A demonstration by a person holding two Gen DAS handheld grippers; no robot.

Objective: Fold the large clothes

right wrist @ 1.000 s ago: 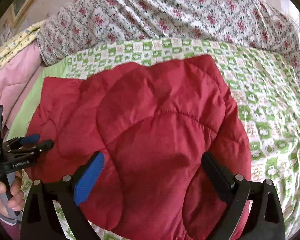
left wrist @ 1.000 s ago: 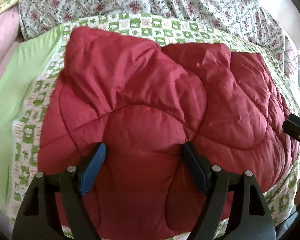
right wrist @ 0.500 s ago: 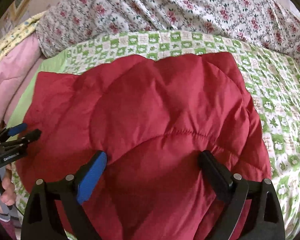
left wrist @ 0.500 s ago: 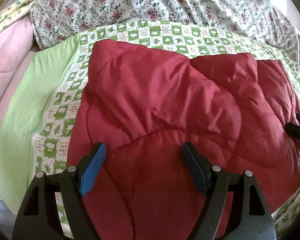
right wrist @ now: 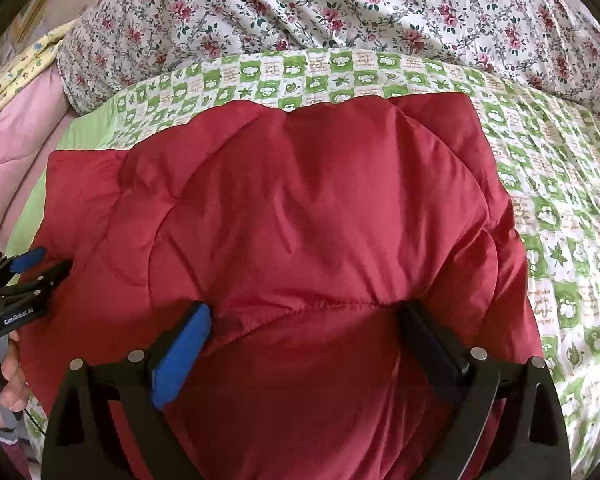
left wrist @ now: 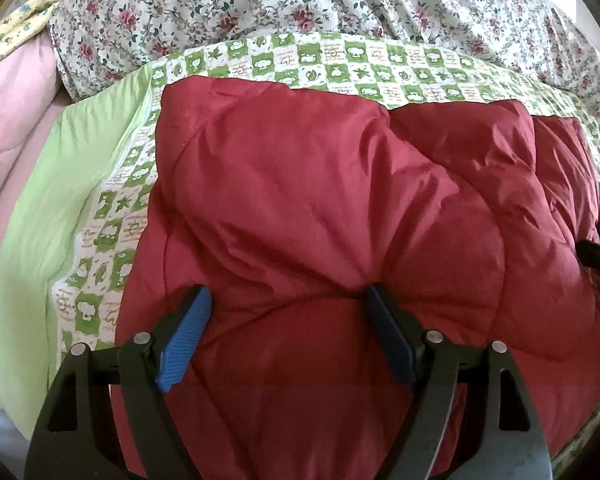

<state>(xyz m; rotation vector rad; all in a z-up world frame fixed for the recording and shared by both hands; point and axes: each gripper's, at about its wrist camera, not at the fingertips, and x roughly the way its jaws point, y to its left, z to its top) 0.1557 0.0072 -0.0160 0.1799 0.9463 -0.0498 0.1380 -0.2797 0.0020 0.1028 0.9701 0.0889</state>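
Both grippers are spread wide, and neither has actually pinched anything. The left gripper [left wrist: 286,312] sits over the near left part of the jacket [left wrist: 340,216], with its blue pad on one side and its dark pad on the other, each resting against the puffy fabric and a fat bulge of it swelling up between them. Same story for the right gripper [right wrist: 310,322] on the near right part: fingers far apart, fabric bulging up in the gap, nothing clamped. From the right wrist view you can see the left gripper [right wrist: 40,266] off at the left edge, with a hand [right wrist: 4,380] wrapped round its handle. The jacket is dark red, quilted and shiny, with curved stitch lines and lots of soft creases. It lies in a thick folded bundle, with a fold line running near to far through the middle. Its long axis runs left to right across the bed, far edge fairly straight, left corner squared off. I can't tell which end is collar or hem. It sits on a green-and-white checked sheet [right wrist: 560,184], a plain lime strip [left wrist: 64,184] runs along the sheet's left side, a floral quilt [left wrist: 300,4] is heaped at the far side, and pink bedding [left wrist: 12,128] sits far left.
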